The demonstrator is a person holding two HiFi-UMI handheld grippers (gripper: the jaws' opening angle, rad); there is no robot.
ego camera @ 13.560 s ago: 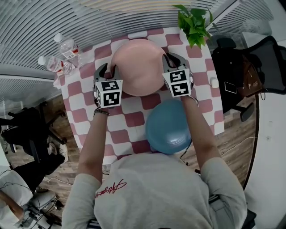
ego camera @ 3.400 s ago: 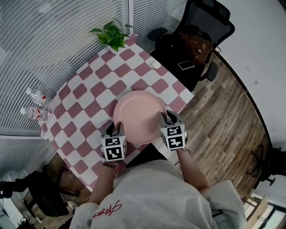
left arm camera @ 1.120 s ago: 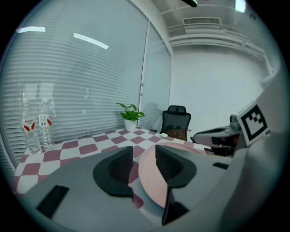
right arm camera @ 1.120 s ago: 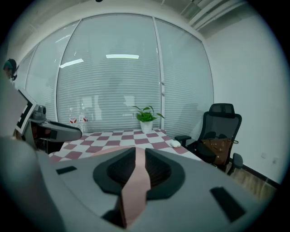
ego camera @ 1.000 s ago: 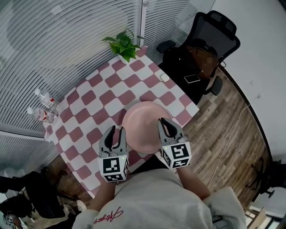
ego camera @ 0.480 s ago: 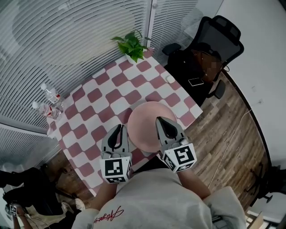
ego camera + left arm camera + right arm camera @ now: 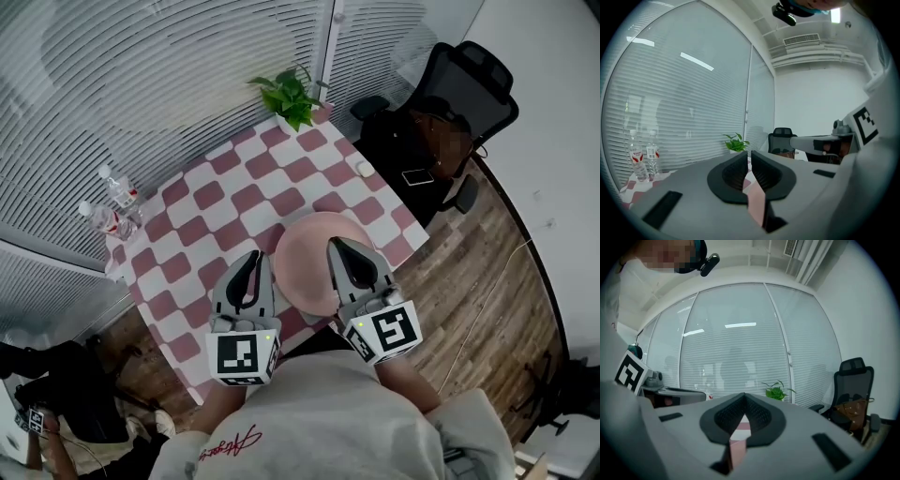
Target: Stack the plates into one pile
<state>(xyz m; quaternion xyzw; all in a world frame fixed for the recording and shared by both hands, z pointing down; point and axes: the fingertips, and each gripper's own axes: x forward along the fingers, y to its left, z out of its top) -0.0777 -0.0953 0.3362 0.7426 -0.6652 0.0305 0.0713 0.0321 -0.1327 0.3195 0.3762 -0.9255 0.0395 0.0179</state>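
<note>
A pink plate [image 7: 305,262] lies on the checkered table [image 7: 234,202] near its front edge. No other plate shows from above. My left gripper [image 7: 255,255] hangs above the plate's left rim, shut and empty. The right gripper [image 7: 339,244] is over the plate's right side, also shut with nothing held. In the left gripper view the jaws [image 7: 750,157] point level across the room, pads together. The right gripper view shows its jaws [image 7: 743,397] closed as well, with a pink strip of the plate below the pads.
A potted plant [image 7: 291,94] stands at the table's far corner, and two water bottles [image 7: 112,206] at its left edge. A small white object [image 7: 364,169] lies near the right edge. A black office chair [image 7: 469,84] with a phone [image 7: 412,175] stands beyond the table.
Both grippers have lifted clear of the pink plate and their jaws have closed. The plate stays flat on the table. The head camera has shifted slightly.
</note>
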